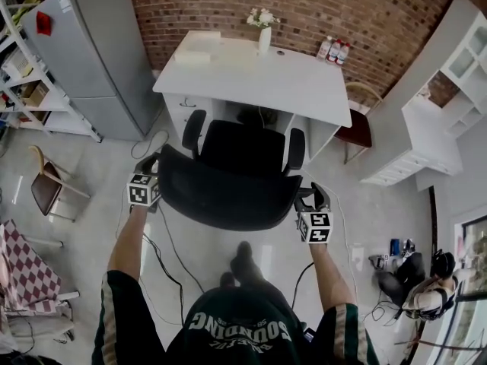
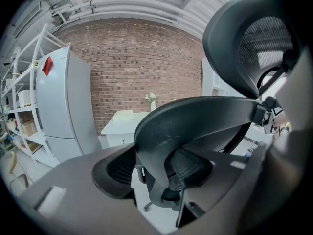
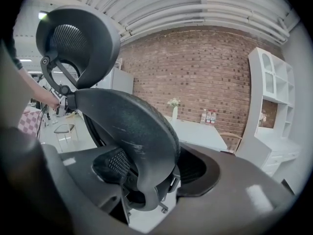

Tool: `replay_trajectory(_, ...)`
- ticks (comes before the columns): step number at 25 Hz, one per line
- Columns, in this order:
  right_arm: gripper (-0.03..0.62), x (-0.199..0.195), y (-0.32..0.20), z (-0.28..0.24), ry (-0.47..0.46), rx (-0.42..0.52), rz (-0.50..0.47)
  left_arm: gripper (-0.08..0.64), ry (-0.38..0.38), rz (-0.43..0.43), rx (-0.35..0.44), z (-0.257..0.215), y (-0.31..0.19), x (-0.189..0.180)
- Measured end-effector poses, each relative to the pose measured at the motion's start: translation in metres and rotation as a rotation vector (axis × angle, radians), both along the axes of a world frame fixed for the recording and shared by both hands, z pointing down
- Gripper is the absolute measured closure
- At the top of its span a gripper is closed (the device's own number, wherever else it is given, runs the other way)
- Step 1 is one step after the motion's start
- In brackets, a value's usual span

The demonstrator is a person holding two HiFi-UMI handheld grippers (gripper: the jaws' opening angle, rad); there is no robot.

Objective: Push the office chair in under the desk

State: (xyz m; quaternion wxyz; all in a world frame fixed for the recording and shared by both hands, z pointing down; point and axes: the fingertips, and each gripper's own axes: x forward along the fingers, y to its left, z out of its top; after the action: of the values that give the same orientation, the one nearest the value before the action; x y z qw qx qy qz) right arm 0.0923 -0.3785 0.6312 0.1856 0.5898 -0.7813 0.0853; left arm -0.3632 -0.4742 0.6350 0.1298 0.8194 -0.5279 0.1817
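Down at 6 o'clock, the person stands right behind the office chair (image 1: pixel 243 149), a gripper on each flank of its backrest (image 1: pixel 224 192). The left gripper (image 1: pixel 152 163) has its jaws clamped on the backrest's edge at 9 o'clock. The right gripper (image 1: pixel 312 198) bites the opposite edge at 3 o'clock, rim pinched between the pads.

Best play here, I'd say: push evenly through both sides and keep it low and level, so the chair rolls straight and doesn't swivel.

The chair sits mid-floor, its seat just at the near edge of the tabletop (image 1: pixel 251 71), not yet tucked under. It faces 12 o'clock, straight at the kneehole. The backrest's long span runs 9 to 3, roughly parallel with the desk edge. The armrests (image 1: pixel 295 149) look close to the edge, so watch those. Beyond, at 12 o'clock, a vase (image 1: pixel 264 38) stands on the far side of the tabletop.
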Motion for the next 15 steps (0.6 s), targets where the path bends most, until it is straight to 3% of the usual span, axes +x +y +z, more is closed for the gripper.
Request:
replay_trajectory(5,0.325,0.008,0.014,-0.004,0.034,-0.052,0.014,0.356,-0.035,-0.065,-0.039,0.007,0.022,-0.014)
replay_trajectory(11,0.397,0.008,0.066,-0.034,0.047,0.033,0.023,0.359,-0.045,-0.056,0.01,-0.004,0.078,-0.014)
replay_trajectory(13,0.462,0.01,0.082,-0.039,0.036,0.038,0.036,0.362,-0.027,-0.052,0.023,-0.01,0.101,-0.007)
replay_trajectory(15,0.589,0.011,0.094,-0.044,0.019,0.029,0.044,0.424,-0.004,-0.051,0.044,-0.02,0.121,0.0)
